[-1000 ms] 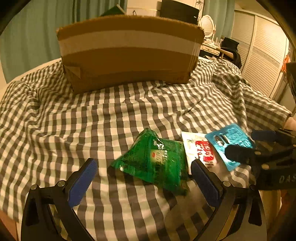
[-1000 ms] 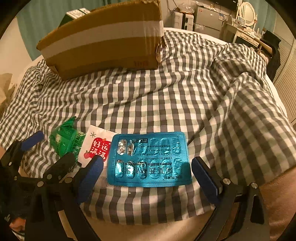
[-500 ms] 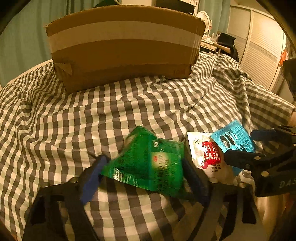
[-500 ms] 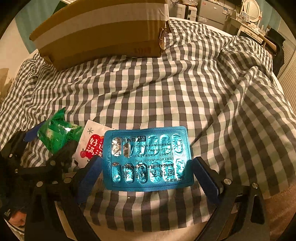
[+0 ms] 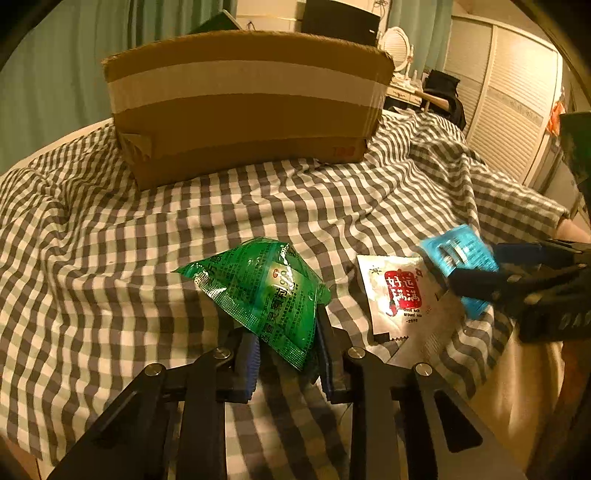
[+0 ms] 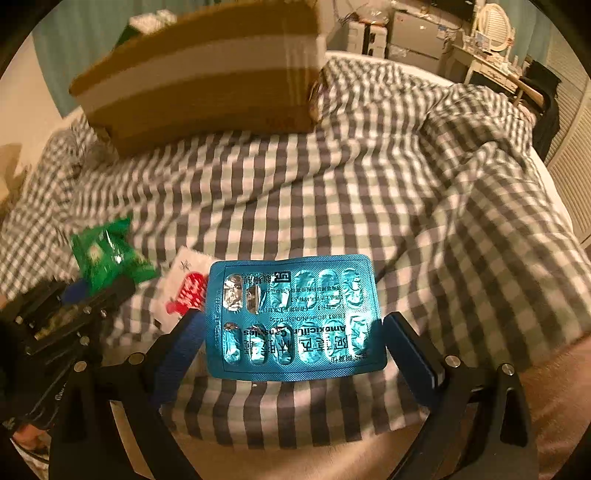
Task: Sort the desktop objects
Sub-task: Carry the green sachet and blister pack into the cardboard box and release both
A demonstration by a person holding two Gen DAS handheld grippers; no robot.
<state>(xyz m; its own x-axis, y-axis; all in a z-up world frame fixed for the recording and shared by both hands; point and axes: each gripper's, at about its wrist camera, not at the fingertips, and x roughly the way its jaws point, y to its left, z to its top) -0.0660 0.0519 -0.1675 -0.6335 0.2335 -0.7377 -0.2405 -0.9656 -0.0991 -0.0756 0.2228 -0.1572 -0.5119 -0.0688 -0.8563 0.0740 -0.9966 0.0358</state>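
Observation:
A crumpled green packet (image 5: 266, 291) sticks up between the blue pads of my left gripper (image 5: 288, 358), whose jaws are closing and squeeze its lower end. The same green packet (image 6: 110, 254) and left gripper (image 6: 74, 295) show at the left of the right wrist view. A blue blister pack (image 6: 295, 317) spans the jaws of my right gripper (image 6: 293, 321), both pads against its short edges; it stays sharp while the cloth blurs. Between the two lies a white sachet with a red label (image 5: 399, 295), flat on the checked cloth (image 5: 110, 258).
A large cardboard box (image 5: 243, 107) with a pale tape band stands at the far side of the cloth. The cloth bunches into folds on the right (image 6: 480, 166). Beyond it are a dresser with a mirror (image 6: 491, 22) and louvred doors (image 5: 509, 122).
The left jaws went from wide open to closed on the green packet, which crumpled and rose. The right gripper lifted slightly with the blister pack between its pads.

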